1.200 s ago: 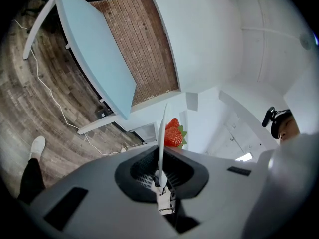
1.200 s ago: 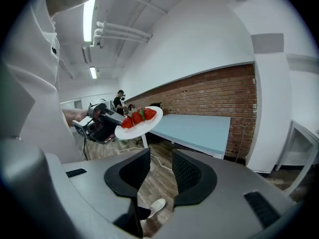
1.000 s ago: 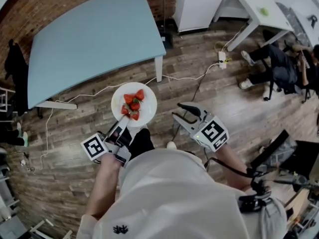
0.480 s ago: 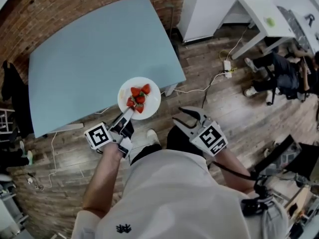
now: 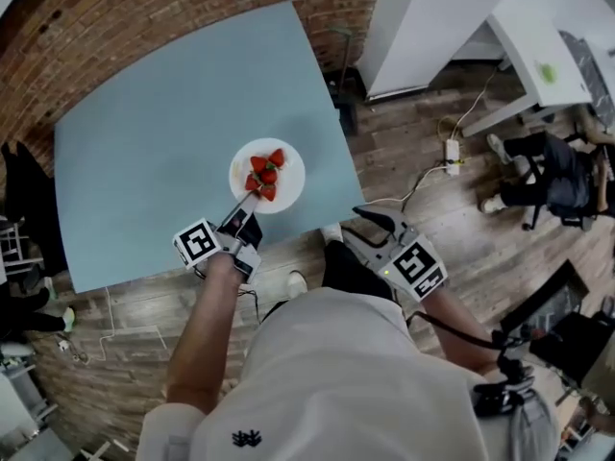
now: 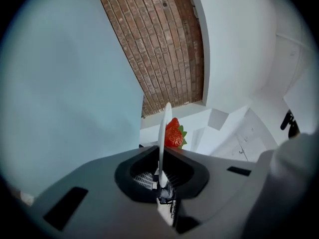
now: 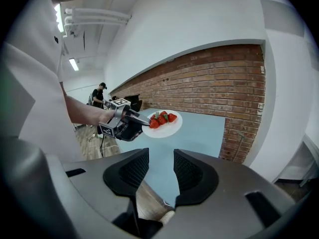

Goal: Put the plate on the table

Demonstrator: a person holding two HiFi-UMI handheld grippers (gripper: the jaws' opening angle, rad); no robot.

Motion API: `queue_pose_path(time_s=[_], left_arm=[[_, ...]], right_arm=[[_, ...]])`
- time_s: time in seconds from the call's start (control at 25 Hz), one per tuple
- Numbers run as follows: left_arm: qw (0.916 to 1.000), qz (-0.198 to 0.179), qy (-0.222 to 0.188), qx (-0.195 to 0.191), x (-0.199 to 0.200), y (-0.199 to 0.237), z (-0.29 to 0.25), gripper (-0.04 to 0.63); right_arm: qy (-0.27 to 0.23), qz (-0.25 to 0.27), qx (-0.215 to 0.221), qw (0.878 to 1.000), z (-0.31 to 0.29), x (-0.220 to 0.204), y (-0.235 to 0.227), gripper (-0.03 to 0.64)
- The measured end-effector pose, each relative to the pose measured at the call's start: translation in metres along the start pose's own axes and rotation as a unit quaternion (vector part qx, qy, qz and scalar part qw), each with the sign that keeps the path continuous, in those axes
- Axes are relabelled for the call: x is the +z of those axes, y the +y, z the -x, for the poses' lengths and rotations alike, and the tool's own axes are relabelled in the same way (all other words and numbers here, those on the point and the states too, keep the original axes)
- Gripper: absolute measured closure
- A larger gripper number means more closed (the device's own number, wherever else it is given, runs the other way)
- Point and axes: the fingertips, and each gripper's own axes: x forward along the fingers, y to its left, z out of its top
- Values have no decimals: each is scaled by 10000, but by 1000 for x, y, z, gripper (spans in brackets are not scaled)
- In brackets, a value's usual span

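A white plate (image 5: pixel 268 175) with several strawberries (image 5: pixel 264 175) hangs over the pale blue table (image 5: pixel 144 152), near its front right part. My left gripper (image 5: pixel 248 205) is shut on the plate's near rim. In the left gripper view the plate (image 6: pixel 163 138) shows edge-on between the jaws, with a strawberry (image 6: pixel 173 133) behind it. My right gripper (image 5: pixel 370 227) stands open and empty off the table's right front corner, above the wood floor. From the right gripper view I see the plate (image 7: pixel 165 124), the left gripper (image 7: pixel 141 121) and the table (image 7: pixel 199 133).
A brick wall (image 5: pixel 192 8) runs behind the table. White furniture (image 5: pixel 432 27) and a white desk (image 5: pixel 538 46) stand at the right. A seated person's legs (image 5: pixel 538 176) and a cable with a power strip (image 5: pixel 452 152) lie on the floor at right.
The plate has travelled from above the floor to above the table, carried by the left gripper. The right gripper has stayed beside the body.
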Motion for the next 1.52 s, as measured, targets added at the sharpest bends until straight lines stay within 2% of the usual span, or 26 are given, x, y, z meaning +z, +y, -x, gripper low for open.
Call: queue_pose_path(time_s=[0.16,0.44,0.76,1.2,1.36,1.52], left_arm=[[9997,137,-195,63,28,13,-43,577],[9983,189,-471,297,37,51,-108,577],[9962,295,-521,635,62,97,-140,577],[9933,415,-456,982,76,114,-154,577],[9890,117,-333,1437,80,118,-152,576],[9768,-663,-133,2030,81,114,-147,544]], right_arm=[[3,-181,36,9998,-3,4,-44,472],[-59,-186,-11,9998,23,-16,-102,472],[172,-246,-113,9995,34,-24,-113,472],[192,-317,-242,9990,48,-28,-121,472],[148,-321,-206,9992,42,-21,-125,472],[75,-274,-160,9995,41,-18,-120,472]])
